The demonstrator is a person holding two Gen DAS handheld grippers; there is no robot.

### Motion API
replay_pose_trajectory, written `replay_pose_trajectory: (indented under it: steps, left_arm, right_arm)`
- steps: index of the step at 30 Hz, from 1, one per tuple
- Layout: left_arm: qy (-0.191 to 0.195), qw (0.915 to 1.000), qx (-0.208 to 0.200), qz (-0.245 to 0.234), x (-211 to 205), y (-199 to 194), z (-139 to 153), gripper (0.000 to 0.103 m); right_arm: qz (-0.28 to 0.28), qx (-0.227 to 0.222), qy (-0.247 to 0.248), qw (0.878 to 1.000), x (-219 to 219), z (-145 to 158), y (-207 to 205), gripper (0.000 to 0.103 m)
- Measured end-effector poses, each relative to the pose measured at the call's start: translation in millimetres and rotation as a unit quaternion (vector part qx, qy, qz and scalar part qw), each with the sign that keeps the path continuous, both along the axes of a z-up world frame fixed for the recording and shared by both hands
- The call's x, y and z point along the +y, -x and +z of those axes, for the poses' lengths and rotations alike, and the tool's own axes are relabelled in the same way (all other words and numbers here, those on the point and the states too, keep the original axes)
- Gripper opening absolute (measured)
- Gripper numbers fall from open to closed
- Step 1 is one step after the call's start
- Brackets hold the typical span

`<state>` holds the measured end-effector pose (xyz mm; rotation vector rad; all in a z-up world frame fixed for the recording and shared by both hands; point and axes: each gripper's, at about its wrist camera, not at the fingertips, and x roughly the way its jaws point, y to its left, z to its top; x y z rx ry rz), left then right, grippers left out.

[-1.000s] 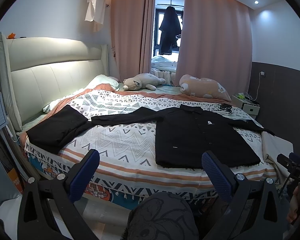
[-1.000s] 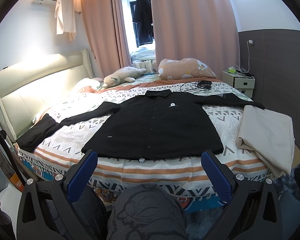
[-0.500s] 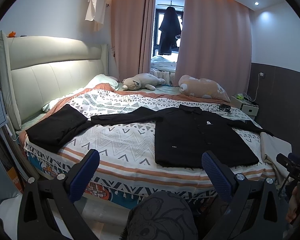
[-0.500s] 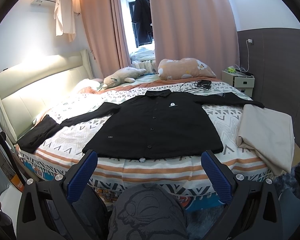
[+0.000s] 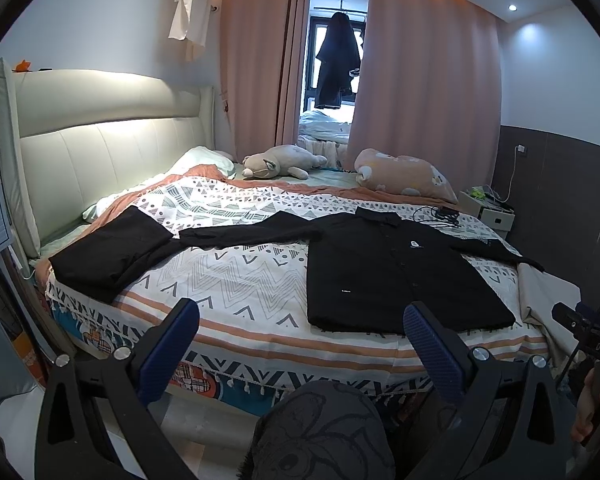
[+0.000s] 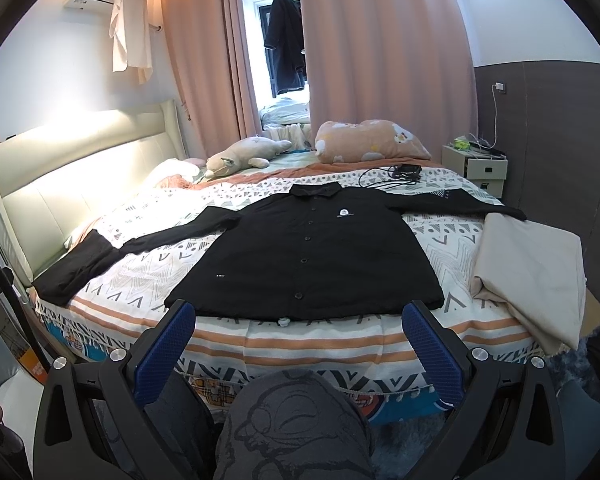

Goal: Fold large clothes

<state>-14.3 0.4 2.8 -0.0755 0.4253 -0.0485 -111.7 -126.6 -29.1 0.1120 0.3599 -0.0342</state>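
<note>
Almost nothing has moved since a second ago: your left-wrist view has only drifted slightly, and the long-sleeved black button-up shirt [image 6: 312, 256] lies just as it did, front up and flat on the zigzag-patterned bedspread [image 6: 236, 328], both sleeves stretched out to the sides. Your left tongs [image 5: 300, 324] and right tongs [image 6: 300, 320] stand wide apart, gripping nothing, held short of the bed's near edge, apart from the hem. A folded black garment [image 5: 112, 252] sits by the headboard, touching the left cuff; a folded beige cloth [image 6: 532, 264] lies just beside the right sleeve. So folding hasn't begun; a sleeve looks like your first grab.
</note>
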Motion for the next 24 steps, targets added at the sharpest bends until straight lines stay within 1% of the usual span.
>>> replay_pose_trajectory:
  steps: [9,16,20,24]
  left_arm:
    - [0.008,0.9999,-0.001,0.007,5.4,1.3,1.7,0.103]
    - [0.011,0.9999,-0.003,0.002,8.9,4.0,1.7,0.103]
    - [0.015,0.9999,0.002,0.002,12.5,0.3,3.3,0.103]
    - [0.015,0.9999,0.001,0.007,16.9,-8.1,4.4,0.103]
  right_arm:
    - [0.002,-0.007,-0.004,1.0,-1.9,1.5,1.4,0.103]
    - [0.001,-0.003,-0.004,1.0,0.7,1.4,-0.4,0.103]
    - [-0.001,-0.001,-0.005,1.0,1.3,3.7,-2.1,0.103]
    - [-0.001,-0.002,-0.008,1.0,0.5,8.7,-13.4,0.103]
